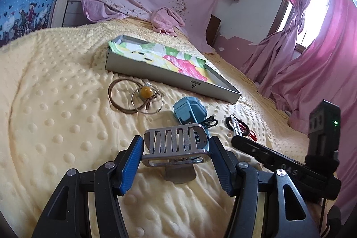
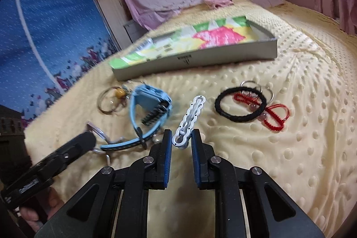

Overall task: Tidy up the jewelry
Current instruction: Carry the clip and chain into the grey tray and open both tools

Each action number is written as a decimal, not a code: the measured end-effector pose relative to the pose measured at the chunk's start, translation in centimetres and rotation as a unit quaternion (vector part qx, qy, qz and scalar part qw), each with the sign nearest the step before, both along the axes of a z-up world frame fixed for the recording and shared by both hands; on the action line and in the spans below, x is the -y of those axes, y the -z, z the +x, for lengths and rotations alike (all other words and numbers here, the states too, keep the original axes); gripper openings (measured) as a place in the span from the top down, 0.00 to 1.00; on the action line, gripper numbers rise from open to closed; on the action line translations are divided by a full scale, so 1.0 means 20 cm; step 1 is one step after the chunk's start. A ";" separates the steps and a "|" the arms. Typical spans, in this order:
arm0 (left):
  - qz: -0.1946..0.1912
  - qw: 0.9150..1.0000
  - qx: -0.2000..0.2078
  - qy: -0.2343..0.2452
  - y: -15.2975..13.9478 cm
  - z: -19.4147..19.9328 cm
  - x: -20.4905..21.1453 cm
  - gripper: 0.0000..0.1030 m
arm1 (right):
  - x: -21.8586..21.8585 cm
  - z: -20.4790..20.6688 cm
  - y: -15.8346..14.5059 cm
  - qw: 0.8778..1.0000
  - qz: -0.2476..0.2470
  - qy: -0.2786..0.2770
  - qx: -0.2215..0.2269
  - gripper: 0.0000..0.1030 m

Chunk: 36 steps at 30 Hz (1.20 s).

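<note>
My left gripper (image 1: 176,139) is shut on a silver slotted hair clip (image 1: 174,144), held a little above the yellow dotted blanket (image 1: 55,115); its shadow lies beneath. In the right wrist view, my right gripper (image 2: 181,132) is shut on the near end of a white hair clip (image 2: 191,113), whose far end rests on the blanket (image 2: 301,148). A blue hair claw (image 1: 187,110) (image 2: 149,104) lies between the two grippers. A grey shallow box (image 1: 174,79) (image 2: 200,57) lined with colourful paper sits farther back.
A brown hair tie with an amber bead (image 1: 146,90) (image 2: 118,92) lies left of the blue claw. A black hair tie (image 2: 241,104), red braided bracelets (image 2: 274,117) and metal rings (image 2: 265,86) lie on the right. Pink curtains (image 1: 312,59) hang beyond the bed.
</note>
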State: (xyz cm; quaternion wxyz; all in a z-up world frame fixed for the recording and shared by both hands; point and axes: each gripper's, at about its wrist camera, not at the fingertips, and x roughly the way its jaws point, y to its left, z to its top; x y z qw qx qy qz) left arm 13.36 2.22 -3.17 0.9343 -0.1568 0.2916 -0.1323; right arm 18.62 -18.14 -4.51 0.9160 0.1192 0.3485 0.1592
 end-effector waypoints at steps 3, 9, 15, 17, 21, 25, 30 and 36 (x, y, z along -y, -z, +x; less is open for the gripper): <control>-0.004 1.000 0.008 -0.008 -0.06 -0.02 0.01 0.43 | 0.02 -0.03 -0.03 1.000 0.014 -0.005 0.022 0.85; -0.022 1.000 0.015 -0.012 -0.18 0.02 0.03 0.44 | 0.05 -0.05 -0.08 0.998 0.033 -0.015 0.043 0.85; -0.039 0.999 -0.003 -0.013 -0.20 0.09 0.01 0.44 | 0.09 -0.03 -0.07 0.997 0.058 -0.012 0.041 0.85; -0.044 0.999 -0.001 -0.016 -0.22 0.12 0.00 0.44 | 0.09 -0.02 -0.08 0.997 0.061 -0.013 0.045 0.85; -0.039 0.999 0.016 -0.024 -0.31 0.21 0.02 0.44 | 0.09 0.04 -0.14 0.996 0.060 -0.015 0.060 0.85; -0.052 0.998 0.027 -0.032 -0.38 0.36 0.02 0.44 | 0.10 0.18 -0.21 0.996 0.047 -0.018 0.073 0.85; -0.050 0.997 0.029 -0.046 -0.40 0.63 0.01 0.44 | 0.11 0.45 -0.28 0.997 0.023 -0.023 0.071 0.85; -0.045 0.997 0.004 -0.064 -0.31 0.90 0.00 0.44 | 0.08 0.73 -0.25 0.998 0.020 -0.021 0.049 0.85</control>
